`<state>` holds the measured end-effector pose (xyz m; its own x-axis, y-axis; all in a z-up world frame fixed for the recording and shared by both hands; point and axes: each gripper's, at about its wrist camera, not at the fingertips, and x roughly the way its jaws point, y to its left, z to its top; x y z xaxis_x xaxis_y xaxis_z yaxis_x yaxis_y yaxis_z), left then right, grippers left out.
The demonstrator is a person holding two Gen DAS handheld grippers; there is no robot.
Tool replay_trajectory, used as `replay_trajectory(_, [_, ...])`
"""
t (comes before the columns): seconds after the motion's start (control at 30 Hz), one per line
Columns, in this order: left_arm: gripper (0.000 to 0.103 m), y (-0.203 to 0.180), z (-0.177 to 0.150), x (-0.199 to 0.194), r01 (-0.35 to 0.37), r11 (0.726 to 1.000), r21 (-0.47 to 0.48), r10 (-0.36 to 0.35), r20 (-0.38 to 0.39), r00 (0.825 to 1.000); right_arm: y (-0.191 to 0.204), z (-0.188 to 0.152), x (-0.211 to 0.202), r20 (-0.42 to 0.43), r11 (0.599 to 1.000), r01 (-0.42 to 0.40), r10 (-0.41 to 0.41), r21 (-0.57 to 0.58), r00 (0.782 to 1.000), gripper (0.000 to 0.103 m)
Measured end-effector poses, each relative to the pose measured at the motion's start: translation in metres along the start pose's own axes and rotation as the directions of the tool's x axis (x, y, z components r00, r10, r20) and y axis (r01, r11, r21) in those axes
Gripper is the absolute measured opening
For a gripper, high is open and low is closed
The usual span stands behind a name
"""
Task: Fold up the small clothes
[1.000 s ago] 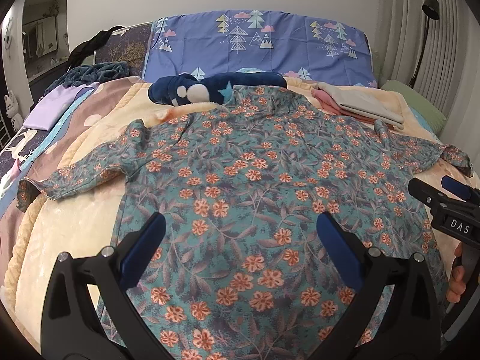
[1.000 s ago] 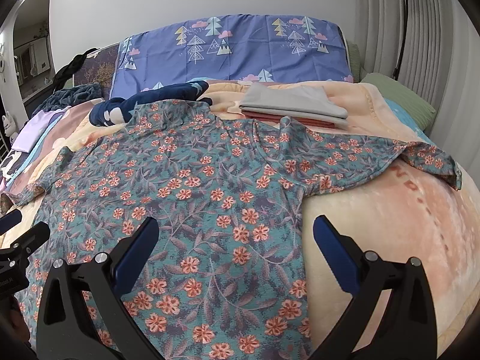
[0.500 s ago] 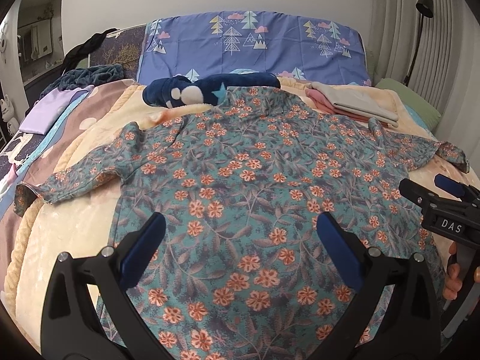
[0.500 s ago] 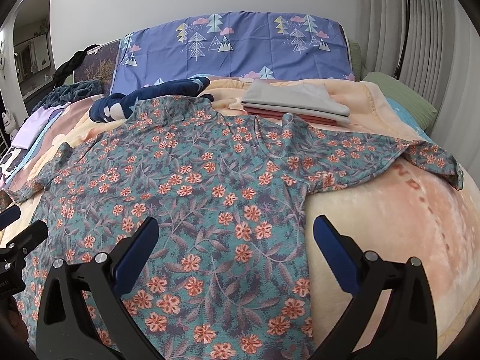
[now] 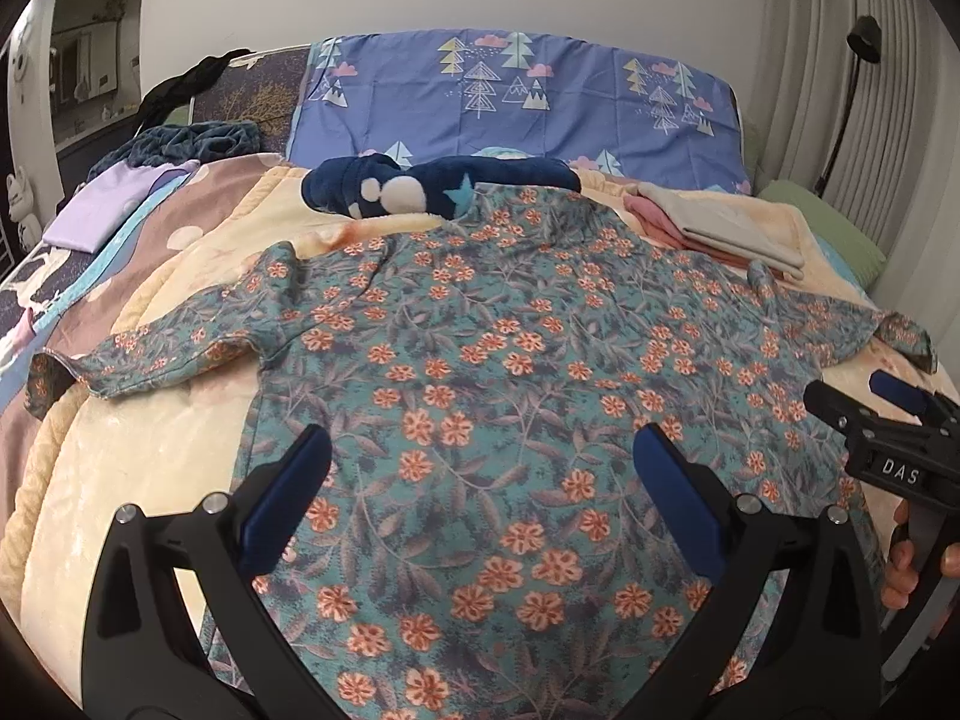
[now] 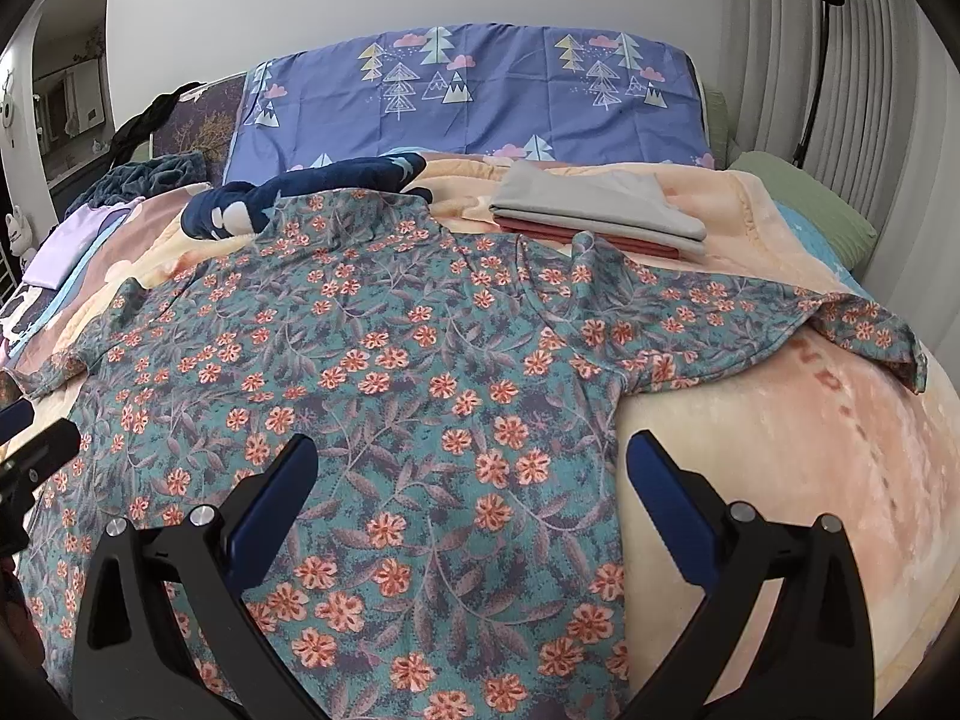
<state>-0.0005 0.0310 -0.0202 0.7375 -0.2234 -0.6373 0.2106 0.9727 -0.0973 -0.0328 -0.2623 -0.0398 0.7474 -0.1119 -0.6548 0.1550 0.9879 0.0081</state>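
Both grippers are wide open and hold nothing. Left gripper and right gripper hang over the bottom of the flowery shirt. It lies flat on the yellow blanket, neck far away, sleeves out to both sides. Its bottom edge is cut off. Its collar touches a dark blue soft toy. Folded clothes sit beside it.

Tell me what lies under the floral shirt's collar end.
The floral shirt lies flat on a cream blanket. Its collar overlaps a navy plush item, whose covered part cannot be seen.
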Motion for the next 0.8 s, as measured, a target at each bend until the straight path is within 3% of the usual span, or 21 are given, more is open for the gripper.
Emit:
replay_trajectory(0.17, [0.101,0.024,0.001,0.000,0.018,0.998,-0.052,-0.016,0.030,0.999,0.001,0.001,0.002,-0.002,1.000,-0.005,0.005,-0.003,1.000,0.102])
replay_trajectory(0.27, [0.098,0.048,0.000,0.000,-0.017,0.995,-0.101,0.021,0.037,0.999,0.003,0.003,0.003,-0.003,1.000,-0.008,0.008,-0.011,1.000,0.102])
replay_trajectory(0.4, [0.074,0.092,-0.002,0.005,-0.021,0.976,-0.216,0.021,0.000,1.000,0.005,0.003,0.006,-0.010,1.000,-0.007,0.007,-0.019,1.000,0.102])
replay_trajectory(0.47, [0.067,0.118,-0.006,0.007,-0.032,0.953,-0.301,0.027,-0.021,0.999,0.006,0.003,0.008,-0.017,1.000,-0.008,0.008,-0.018,1.000,0.102])
replay_trajectory(0.57, [0.067,0.142,-0.010,0.003,-0.066,0.929,-0.363,0.063,-0.022,0.998,0.009,0.004,0.011,-0.023,1.000,-0.009,0.008,-0.023,1.000,0.102])
replay_trajectory(0.8, [0.067,0.156,-0.008,-0.004,-0.110,0.926,-0.362,0.116,-0.005,0.993,0.018,0.004,0.016,-0.034,0.999,-0.023,0.022,-0.041,0.999,0.102])
